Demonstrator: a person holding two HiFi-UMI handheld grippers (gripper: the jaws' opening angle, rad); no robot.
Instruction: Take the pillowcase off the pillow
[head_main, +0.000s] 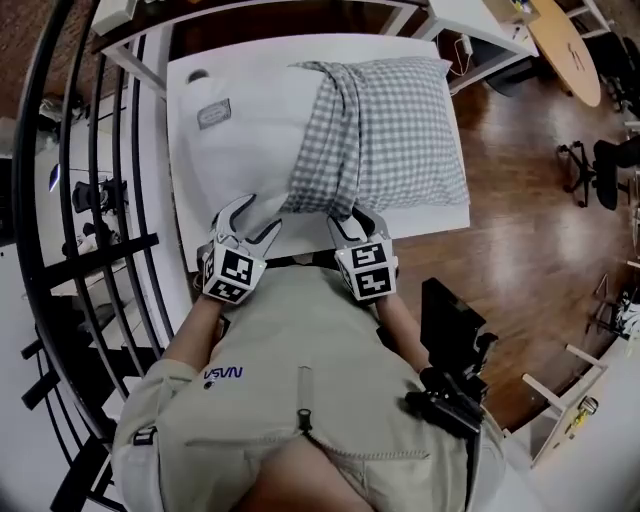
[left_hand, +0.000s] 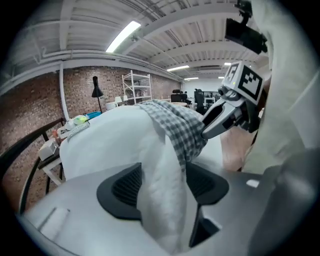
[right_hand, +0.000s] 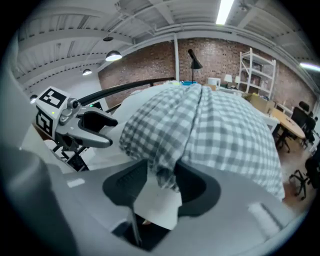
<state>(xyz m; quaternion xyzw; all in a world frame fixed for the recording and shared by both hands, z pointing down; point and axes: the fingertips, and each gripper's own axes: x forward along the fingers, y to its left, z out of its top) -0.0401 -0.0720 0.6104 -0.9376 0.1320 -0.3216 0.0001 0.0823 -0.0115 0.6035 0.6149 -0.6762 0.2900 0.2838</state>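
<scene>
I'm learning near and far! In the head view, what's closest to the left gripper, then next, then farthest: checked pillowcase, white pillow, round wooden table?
From the left gripper:
1. White pillow, between its jaws.
2. Checked pillowcase, just to its right.
3. Round wooden table, far at top right.

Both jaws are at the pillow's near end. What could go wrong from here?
The left gripper has its jaws apart around a bare corner of the pillow, unclamped, so it could slide along with the pillowcase.
The right gripper straddles only a bunched pillowcase fold; a shallow bite could slip.
The covered end lies near the right edge of the white surface; a sideways pull may drag it off.
</scene>
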